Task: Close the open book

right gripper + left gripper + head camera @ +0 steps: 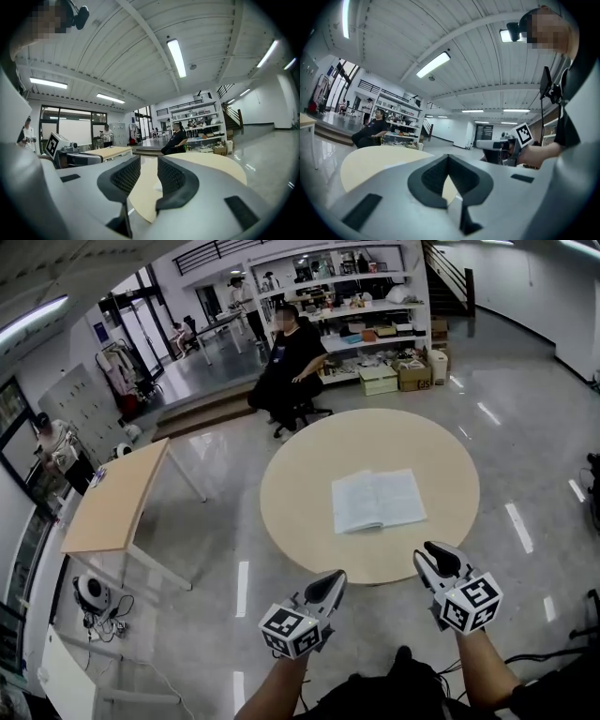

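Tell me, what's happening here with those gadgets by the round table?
A person is at the near edge of a round table, holding a pair of tongs in each hand. An open book lies flat near the table's middle, pages up. Neither pair touches it: the left tongs are closed and empty, and the right tongs are open with nothing between them. The book has not been closed yet.

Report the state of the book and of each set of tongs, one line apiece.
book: open, lying flat on the round table, nothing touching it.
left tongs: shut, empty.
right tongs: open, nothing between them.
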Available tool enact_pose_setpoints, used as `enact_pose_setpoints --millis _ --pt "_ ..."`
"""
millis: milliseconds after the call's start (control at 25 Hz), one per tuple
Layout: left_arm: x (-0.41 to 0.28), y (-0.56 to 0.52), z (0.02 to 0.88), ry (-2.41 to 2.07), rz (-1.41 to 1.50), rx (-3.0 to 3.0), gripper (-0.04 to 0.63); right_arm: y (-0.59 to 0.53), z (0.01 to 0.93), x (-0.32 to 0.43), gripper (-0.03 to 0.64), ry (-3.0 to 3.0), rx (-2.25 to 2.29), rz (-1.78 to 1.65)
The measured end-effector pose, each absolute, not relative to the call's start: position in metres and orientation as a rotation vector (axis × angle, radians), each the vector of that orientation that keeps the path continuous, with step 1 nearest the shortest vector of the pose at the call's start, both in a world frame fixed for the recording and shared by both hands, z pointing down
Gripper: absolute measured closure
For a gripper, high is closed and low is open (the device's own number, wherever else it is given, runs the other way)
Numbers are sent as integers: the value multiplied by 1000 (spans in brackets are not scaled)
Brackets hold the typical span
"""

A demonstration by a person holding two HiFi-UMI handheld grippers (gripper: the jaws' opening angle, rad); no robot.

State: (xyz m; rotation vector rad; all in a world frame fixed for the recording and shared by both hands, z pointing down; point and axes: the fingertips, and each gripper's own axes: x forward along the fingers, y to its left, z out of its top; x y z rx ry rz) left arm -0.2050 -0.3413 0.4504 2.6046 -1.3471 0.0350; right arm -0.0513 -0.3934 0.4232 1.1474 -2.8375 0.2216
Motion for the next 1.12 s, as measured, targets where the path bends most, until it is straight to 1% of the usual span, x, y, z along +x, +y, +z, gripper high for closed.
enact_pose_setpoints --millis 440,680,920,1120 --pt "-224 -472 466 -1501 36 2473 606 -540 445 -81 475 -2848 905 159" --pt "-231 -516 476 -1560 38 2436 606 -592 463 -105 462 -2838 785 163" --pt "-259 -540 523 -1556 95 2323 606 -611 521 -147 433 -2684 669 35" --pt "-265 -552 574 -1473 172 2286 606 -609 585 -176 408 -2515 556 -132"
